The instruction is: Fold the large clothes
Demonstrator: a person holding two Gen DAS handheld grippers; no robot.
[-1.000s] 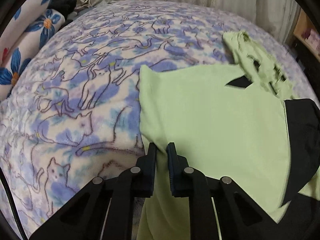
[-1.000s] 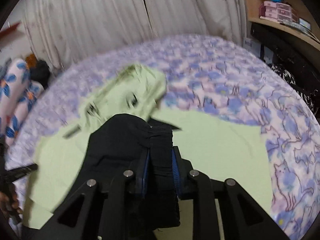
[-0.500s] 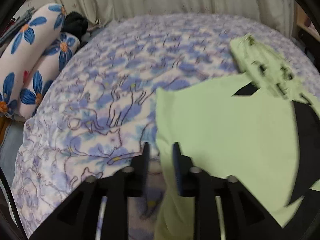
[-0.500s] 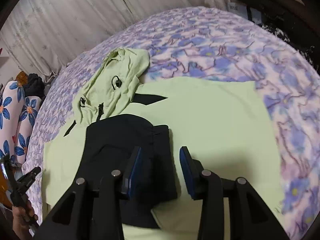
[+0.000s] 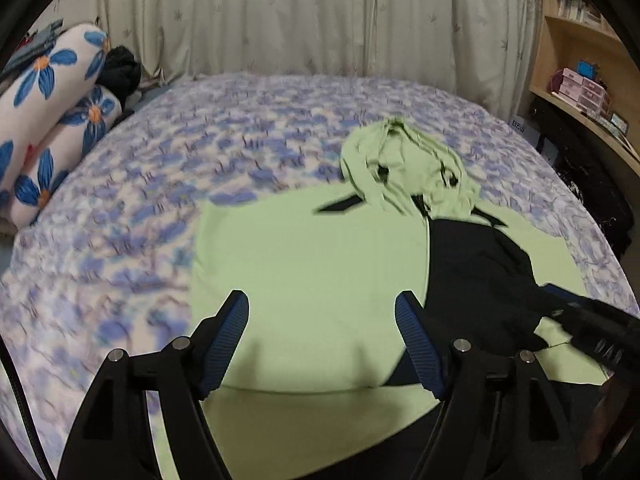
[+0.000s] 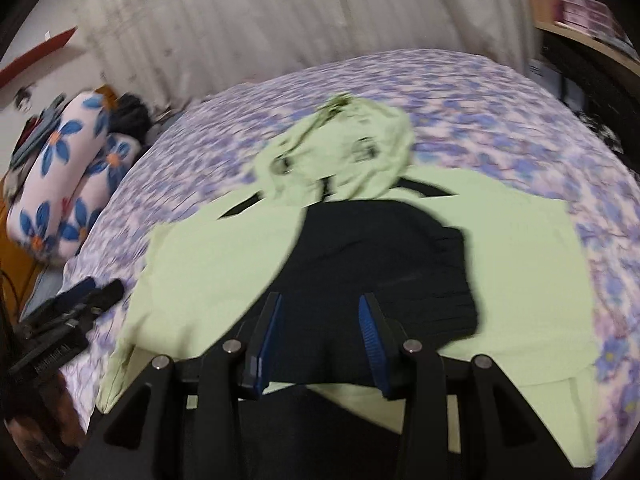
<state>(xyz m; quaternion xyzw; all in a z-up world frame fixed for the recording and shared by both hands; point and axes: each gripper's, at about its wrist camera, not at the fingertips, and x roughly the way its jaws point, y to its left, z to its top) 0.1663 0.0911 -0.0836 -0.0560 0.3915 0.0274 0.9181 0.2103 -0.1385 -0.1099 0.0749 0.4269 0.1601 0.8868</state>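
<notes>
A light green hooded garment [image 5: 312,264] lies flat on the bed, its hood [image 5: 408,168] bunched at the far end. A black sleeve [image 5: 476,280] lies folded across its body; it also shows in the right wrist view [image 6: 384,256]. My left gripper [image 5: 322,304] is open and empty above the garment's near left part. My right gripper [image 6: 320,308] is open and empty just above the black sleeve's near end. The green garment [image 6: 216,260] and hood [image 6: 344,156] show in the right wrist view too.
The bed has a purple cat-print blanket [image 5: 132,208]. Floral pillows [image 5: 52,120] and a dark bundle [image 5: 120,72] sit at the far left. Curtains [image 5: 320,20] hang behind. Shelves with boxes [image 5: 580,84] stand at the right.
Both grippers have opened and pulled back and up. The left let go of the green garment's edge, the right let go of the black sleeve, which now lies on the garment.
</notes>
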